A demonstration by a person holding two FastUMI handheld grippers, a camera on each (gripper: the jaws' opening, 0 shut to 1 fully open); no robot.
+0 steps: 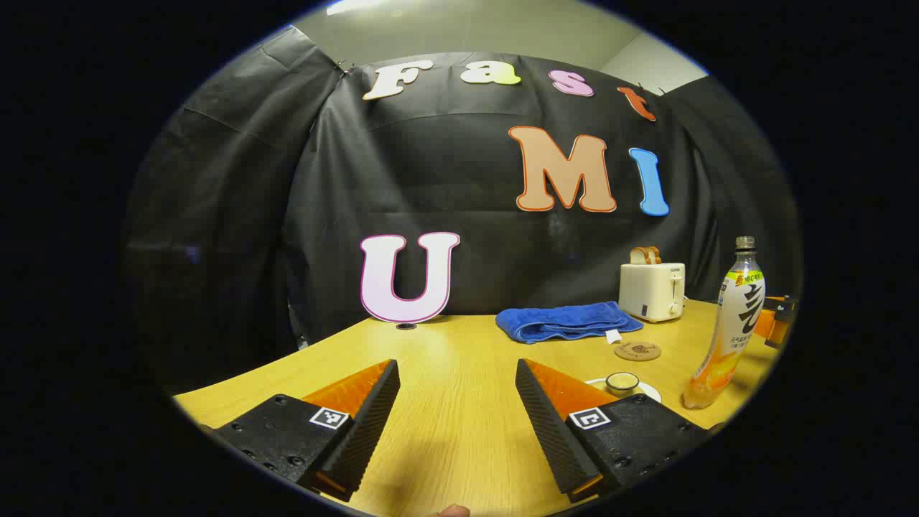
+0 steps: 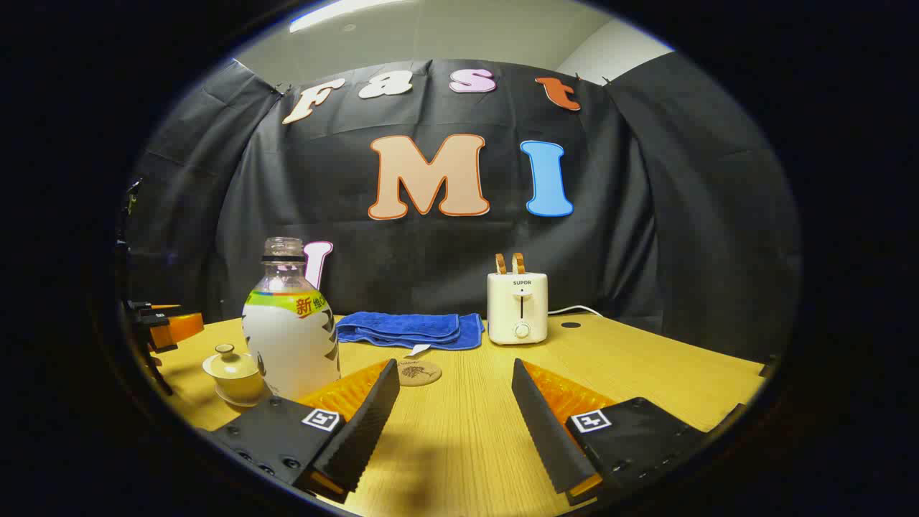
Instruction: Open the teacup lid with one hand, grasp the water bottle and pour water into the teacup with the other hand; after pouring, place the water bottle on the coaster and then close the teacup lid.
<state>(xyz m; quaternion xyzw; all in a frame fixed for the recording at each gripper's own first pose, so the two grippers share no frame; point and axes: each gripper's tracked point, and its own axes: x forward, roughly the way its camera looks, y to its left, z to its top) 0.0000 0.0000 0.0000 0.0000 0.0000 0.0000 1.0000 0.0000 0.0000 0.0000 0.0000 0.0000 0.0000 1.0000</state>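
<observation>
Both grippers released, nothing grasped. Left gripper (image 1: 457, 402): approach the lidded cream ceramic teacup (image 2: 231, 368) from above, pinch the knob, avoid the clear plastic water bottle (image 2: 289, 327).

Your right gripper view: teacup (image 2: 231, 372) left of water bottle (image 2: 290, 327); coaster (image 2: 419, 373) before towel (image 2: 406, 329); toaster (image 2: 517, 306) right of towel.

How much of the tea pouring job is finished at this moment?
Nothing looks done. The lid sits on the teacup, the water bottle stands on the table, and the coaster is bare. Both tools, left and right, are open and hold nothing. All steps remain.
</observation>
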